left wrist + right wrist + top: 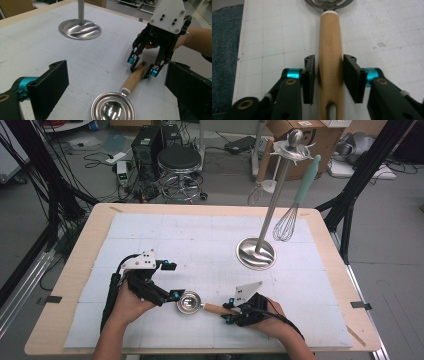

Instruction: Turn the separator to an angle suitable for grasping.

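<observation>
Left tongs (170,281): jaws stand wide apart, holding nothing; they sit just left of the ladle bowl, one jaw beyond it and one at its near-left rim.
Ladle (200,305): a steel bowl with a wooden handle, lying flat on the white gridded mat (150,232) at the near middle of the bench (102,212). Bowl faces up toward the left, handle runs right.
Right tongs (329,77): jaws straddle the wooden handle (329,50) near its slotted end. Left pad looks touching, right pad shows a thin gap; judged closing on the handle, not yet firmly clamped.
Step in hand: judged a grasp of the ladle by its handle, perhaps to hang it on the stand.
Doing it well: close squarely across the handle, keep the slot clear of the pads, and lift level so the heavy bowl does not swing the handle round in the grip.
Utensil stand (256,252): steel base and pole at the far right of the mat, with a teal-handled whisk (295,207) hanging from it.
Edges: the ladle lies near the bench's near edge; draw it away, not toward the person.
Open room: broad bare mat between ladle and stand. Approach the hooks from the side away from the whisk.
</observation>
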Motion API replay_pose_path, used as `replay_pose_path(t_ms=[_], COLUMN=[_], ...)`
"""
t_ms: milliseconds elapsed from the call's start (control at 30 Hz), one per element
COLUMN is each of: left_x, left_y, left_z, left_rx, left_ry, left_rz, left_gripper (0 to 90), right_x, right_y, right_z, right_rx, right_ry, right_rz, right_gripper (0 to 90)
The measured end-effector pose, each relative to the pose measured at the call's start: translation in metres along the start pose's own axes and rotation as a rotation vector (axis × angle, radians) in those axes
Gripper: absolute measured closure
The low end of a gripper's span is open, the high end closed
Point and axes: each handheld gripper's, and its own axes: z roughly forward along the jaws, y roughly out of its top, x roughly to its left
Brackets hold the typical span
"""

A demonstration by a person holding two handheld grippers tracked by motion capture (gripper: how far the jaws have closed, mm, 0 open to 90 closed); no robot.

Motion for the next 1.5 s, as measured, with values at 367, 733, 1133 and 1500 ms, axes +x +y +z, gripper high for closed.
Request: replay_pose_path(t_ms=[367,733,1133,1500], left_x=[-0.001,0.0,0.0,0.001], left_y=[0.0,-0.001,-0.001,-0.001], left_z=[-0.001,0.0,0.0,-0.001], left_rx=[-0.002,-0.001,0.003,0.005], left_ry=[0.007,0.004,0.005,0.007], left_rz=[-0.001,-0.005,-0.004,-0.001], left_gripper=[5.8,5.9,5.8,5.8], right_x=[-0.009,-0.02,-0.018,-0.023], right_y=[-0.016,-0.02,-0.006,-0.007], right_z=[-0.018,-0.021,-0.004,-0.006], right_rx=[0.031,0.019,-0.018,-0.01], right_ry=[-0.068,-0.101,-0.075,-0.13], right_rz=[0.054,0.075,0.025,0.072], right_gripper=[54.4,64.7,68.6,61.2])
